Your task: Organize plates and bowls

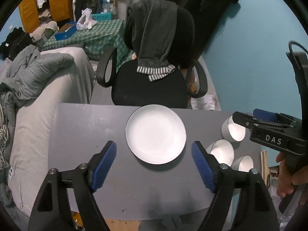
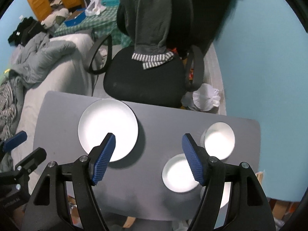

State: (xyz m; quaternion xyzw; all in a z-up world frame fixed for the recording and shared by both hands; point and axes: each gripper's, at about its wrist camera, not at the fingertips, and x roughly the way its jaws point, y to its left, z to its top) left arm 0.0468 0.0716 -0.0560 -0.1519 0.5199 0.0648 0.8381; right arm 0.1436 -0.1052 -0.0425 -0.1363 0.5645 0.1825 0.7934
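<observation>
A white plate [image 1: 156,133] lies flat on the grey table [image 1: 86,134], near its far edge. My left gripper [image 1: 154,144] hovers above the plate's near side, open, with nothing between its blue pads. Three white bowls [image 1: 233,130] [image 1: 221,151] [image 1: 243,163] stand apart at the table's right end. In the right wrist view the plate [image 2: 107,129] is at the left and two bowls [image 2: 219,140] [image 2: 179,173] at the right. A third bowl [image 2: 225,194] is mostly hidden behind a finger. My right gripper [image 2: 148,137] hangs open and empty above the table [image 2: 154,119], between plate and bowls.
A black office chair [image 1: 150,88] draped with a dark garment stands just beyond the table's far edge. A bed with grey bedding [image 1: 38,100] runs along the left. A blue wall [image 1: 250,67] is on the right. A white bag [image 2: 206,98] lies on the floor.
</observation>
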